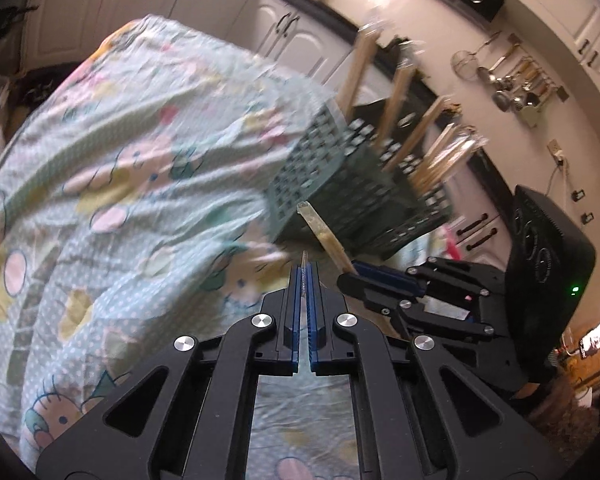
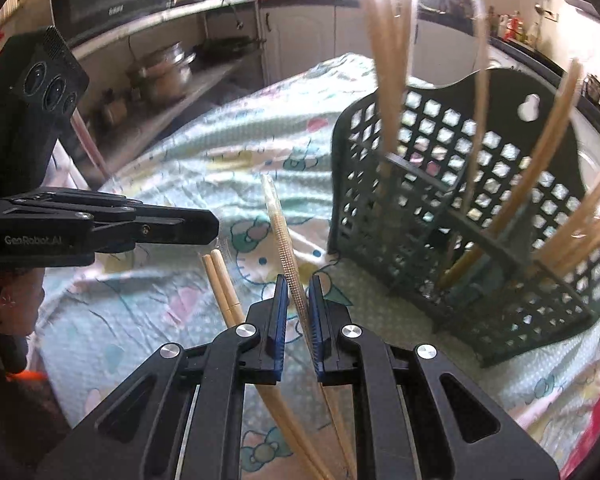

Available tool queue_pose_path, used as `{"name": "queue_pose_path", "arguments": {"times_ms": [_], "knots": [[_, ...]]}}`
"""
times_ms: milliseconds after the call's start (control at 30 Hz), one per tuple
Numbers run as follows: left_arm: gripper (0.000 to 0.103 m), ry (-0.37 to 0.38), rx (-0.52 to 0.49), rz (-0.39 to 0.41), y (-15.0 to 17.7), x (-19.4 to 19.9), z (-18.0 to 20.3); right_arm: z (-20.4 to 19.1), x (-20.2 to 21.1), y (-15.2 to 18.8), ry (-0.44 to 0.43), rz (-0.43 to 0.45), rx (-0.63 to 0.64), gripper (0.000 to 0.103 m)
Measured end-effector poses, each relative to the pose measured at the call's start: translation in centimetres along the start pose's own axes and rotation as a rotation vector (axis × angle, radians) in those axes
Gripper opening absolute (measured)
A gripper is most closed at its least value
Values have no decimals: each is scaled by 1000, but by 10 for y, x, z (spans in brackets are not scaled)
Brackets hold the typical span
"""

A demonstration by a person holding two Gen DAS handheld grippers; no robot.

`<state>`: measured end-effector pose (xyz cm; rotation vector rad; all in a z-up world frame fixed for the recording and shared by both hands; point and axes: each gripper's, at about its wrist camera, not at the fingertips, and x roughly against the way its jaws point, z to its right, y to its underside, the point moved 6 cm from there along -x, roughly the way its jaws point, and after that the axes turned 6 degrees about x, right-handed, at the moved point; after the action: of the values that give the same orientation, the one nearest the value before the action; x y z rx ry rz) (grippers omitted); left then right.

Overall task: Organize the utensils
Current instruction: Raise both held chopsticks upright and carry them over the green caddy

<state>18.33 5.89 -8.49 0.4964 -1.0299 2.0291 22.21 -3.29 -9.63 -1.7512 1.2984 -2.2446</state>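
Right gripper (image 2: pixel 298 300), lower centre of its own view, is clamped on a wrapped pair of chopsticks (image 2: pixel 278 224) — pads pinch it partway along, the clear-wrapped tip pokes up toward frame centre, bare wood trails out the bottom edge. Left gripper (image 1: pixel 303 280) has its jaws nearly touching, w/ only a thin clear sliver between the pads; looks like wrapper film, can't tell for sure. Green lattice basket (image 2: pixel 471 208) sits right of centre on the cartoon-print cloth (image 2: pixel 172 184), already holding several upright sticks. A loose pair of chopsticks (image 2: pixel 220 284) lies on the cloth, lower left of centre, just beside the right jaws.

Handling, my read: sticks are light, stiff, thin & smooth — the film makes them slippery, so they may swivel in the pads. Grip mid-length on bare wood, not on film. Basket is light too; a nudge could shift it.
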Motion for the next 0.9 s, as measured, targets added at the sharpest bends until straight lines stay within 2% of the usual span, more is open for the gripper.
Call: {"name": "queue_pose_path", "arguments": {"times_ms": [433, 900], "knots": [[1, 106, -128, 65, -22, 27, 74, 28, 79, -8, 43, 191, -112, 6], [1, 167, -260, 115, -45, 45, 136, 48, 136, -14, 108, 320, -147, 6]]}}
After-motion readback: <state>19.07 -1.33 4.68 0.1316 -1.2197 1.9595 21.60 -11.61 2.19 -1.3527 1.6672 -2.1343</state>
